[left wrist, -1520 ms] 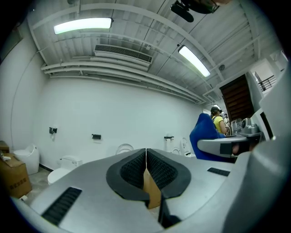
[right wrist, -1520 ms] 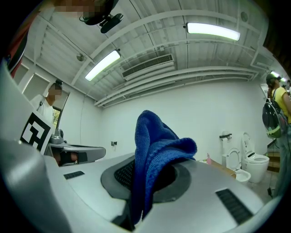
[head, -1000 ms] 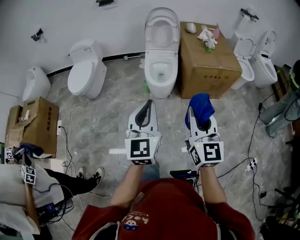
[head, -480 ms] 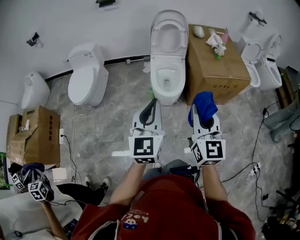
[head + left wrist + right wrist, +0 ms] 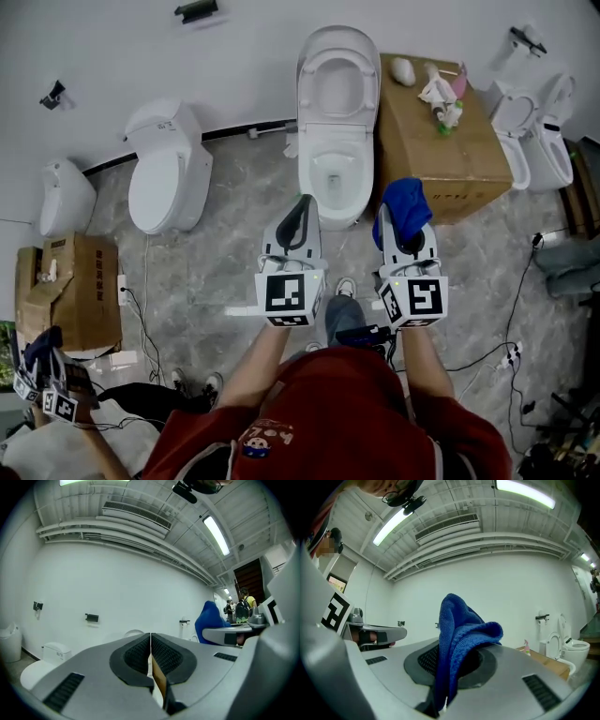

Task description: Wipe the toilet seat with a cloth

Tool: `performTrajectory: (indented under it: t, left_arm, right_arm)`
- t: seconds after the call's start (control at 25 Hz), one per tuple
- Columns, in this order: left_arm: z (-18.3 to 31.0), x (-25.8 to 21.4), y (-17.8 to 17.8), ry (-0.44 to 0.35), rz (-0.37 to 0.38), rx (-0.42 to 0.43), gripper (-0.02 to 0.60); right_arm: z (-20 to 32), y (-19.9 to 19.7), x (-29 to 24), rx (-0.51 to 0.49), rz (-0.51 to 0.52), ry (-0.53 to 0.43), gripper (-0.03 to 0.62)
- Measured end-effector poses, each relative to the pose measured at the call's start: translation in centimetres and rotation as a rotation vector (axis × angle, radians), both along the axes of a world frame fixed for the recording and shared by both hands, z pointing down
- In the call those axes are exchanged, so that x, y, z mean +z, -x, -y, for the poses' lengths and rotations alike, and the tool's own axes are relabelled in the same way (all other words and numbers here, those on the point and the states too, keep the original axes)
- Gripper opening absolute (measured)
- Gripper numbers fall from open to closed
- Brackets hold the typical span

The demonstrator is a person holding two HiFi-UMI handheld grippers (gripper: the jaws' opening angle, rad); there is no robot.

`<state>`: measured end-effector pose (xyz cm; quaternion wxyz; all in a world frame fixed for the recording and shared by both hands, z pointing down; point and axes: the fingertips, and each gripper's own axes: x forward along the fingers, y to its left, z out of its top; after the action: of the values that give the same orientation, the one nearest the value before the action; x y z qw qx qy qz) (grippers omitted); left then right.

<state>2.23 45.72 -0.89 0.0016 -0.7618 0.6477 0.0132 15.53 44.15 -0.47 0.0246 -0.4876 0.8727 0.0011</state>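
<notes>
The toilet [image 5: 335, 112] stands open on the far side, with its near rim partly behind my left hand-held gripper [image 5: 305, 204], which is closed and empty. A cardboard box [image 5: 459, 159] is at its right. My right hand-held gripper [image 5: 405, 234] pinches the blue cloth [image 5: 405, 204], which hides its tips.

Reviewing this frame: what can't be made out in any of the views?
1. Both gripper views: the toilet is mostly hidden behind the jaws.
2. Head view: the small items on the cardboard box are too small to identify.
3. Head view: the person at lower left is cut off by the edge.
</notes>
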Motion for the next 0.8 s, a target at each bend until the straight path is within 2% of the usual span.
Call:
performTrajectory:
  t: [0.44,0.64,0.8]
  left_arm:
    - [20.3,0.2,-0.1,0.001,-0.009,-0.061,0.017]
    - [26.7,1.9,-0.1,0.025,-0.020,-0.078,0.017]
    - [29.9,3.7,1.6,0.044,-0.017,-0.095,0.017]
  right_arm:
    - [21.0,0.5,0.7,-0.085,-0.011,0.031,0.057]
    - [27.5,0.5,2.4,-0.093,-0.014,0.047,0.057]
    - [31.0,2.0,4.3,-0.100,-0.019,0.072,0.057]
